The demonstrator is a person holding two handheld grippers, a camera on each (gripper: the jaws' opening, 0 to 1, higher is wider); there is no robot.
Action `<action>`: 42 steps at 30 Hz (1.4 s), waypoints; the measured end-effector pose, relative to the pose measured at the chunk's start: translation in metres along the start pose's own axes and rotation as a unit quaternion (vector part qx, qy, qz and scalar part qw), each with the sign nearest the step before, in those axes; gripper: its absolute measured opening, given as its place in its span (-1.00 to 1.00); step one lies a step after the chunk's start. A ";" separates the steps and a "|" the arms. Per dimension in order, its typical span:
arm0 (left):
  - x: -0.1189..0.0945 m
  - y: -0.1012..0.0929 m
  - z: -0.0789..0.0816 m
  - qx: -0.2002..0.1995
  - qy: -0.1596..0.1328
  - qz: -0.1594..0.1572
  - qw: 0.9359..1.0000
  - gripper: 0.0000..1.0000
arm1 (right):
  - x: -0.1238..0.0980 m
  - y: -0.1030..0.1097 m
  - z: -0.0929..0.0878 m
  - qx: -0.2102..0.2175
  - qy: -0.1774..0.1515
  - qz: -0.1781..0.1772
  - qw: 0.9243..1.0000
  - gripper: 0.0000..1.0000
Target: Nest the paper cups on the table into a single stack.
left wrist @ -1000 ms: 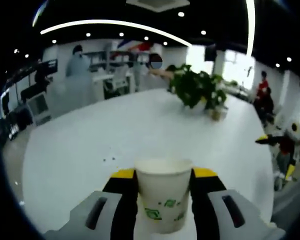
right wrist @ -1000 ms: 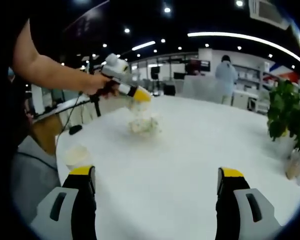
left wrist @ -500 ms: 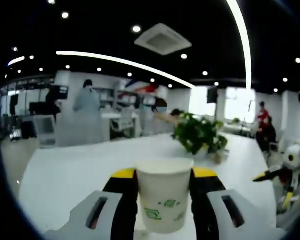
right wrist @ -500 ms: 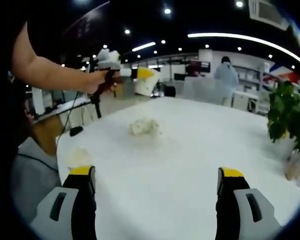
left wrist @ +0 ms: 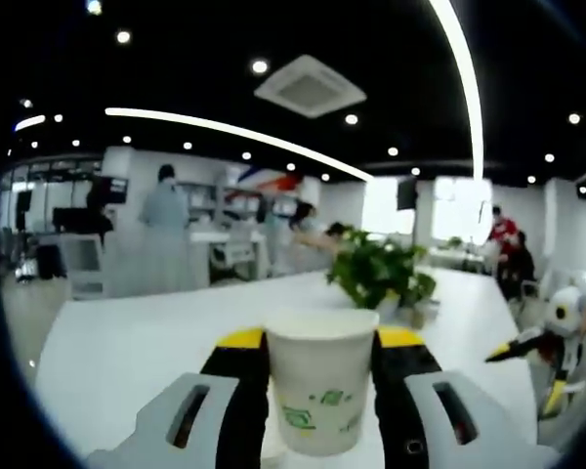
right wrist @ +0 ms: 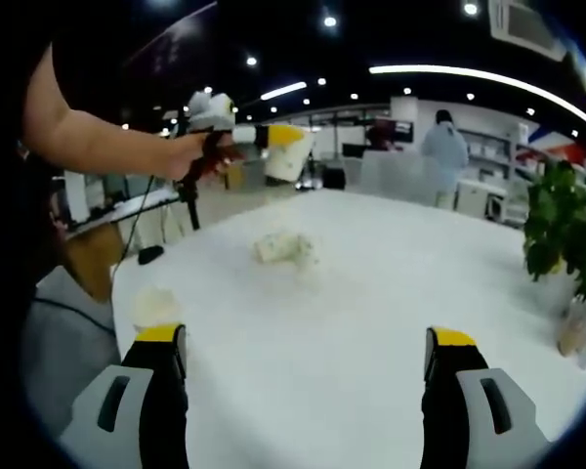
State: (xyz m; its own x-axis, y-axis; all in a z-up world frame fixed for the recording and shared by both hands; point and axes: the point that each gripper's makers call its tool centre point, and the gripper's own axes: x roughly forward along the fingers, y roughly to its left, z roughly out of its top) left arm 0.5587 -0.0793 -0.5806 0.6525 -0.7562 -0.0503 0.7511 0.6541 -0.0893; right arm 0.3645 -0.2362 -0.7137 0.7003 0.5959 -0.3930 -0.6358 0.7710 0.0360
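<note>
Left gripper view: left gripper (left wrist: pixel 319 391) clamps one paper cup (left wrist: pixel 320 389), lifted above the table (right wrist: pixel 371 293). Right gripper (right wrist: pixel 308 376) jaws spread, empty. Cup pile (right wrist: pixel 285 246) mid-table, another cup (right wrist: pixel 154 305) near edge. Step: carrying; next, likely nest it onto the pile.

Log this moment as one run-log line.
left tongs: shut on paper cup, held above white table | right tongs: open, empty | cups on table: unstacked

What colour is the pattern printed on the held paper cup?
Green, on a white paper cup; clearest in the left gripper view.
</note>
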 end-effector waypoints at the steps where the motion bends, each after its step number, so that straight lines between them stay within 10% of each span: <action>1: -0.001 -0.001 0.001 0.001 -0.002 -0.002 1.000 -0.22 | 0.000 0.000 0.000 0.000 0.000 0.000 1.000 1.00; 42: -0.058 -0.059 0.009 -0.012 -0.047 -0.026 0.998 -0.27 | -0.001 0.021 0.004 -0.015 -0.005 0.023 1.000 1.00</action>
State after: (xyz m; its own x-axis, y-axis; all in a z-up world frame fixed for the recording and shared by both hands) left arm 0.4768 -0.0738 -0.5634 0.6203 -0.7829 0.0488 0.7822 0.6127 -0.1127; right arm 0.3514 -0.2199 -0.7090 0.6729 0.6334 -0.3822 -0.6773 0.7352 0.0259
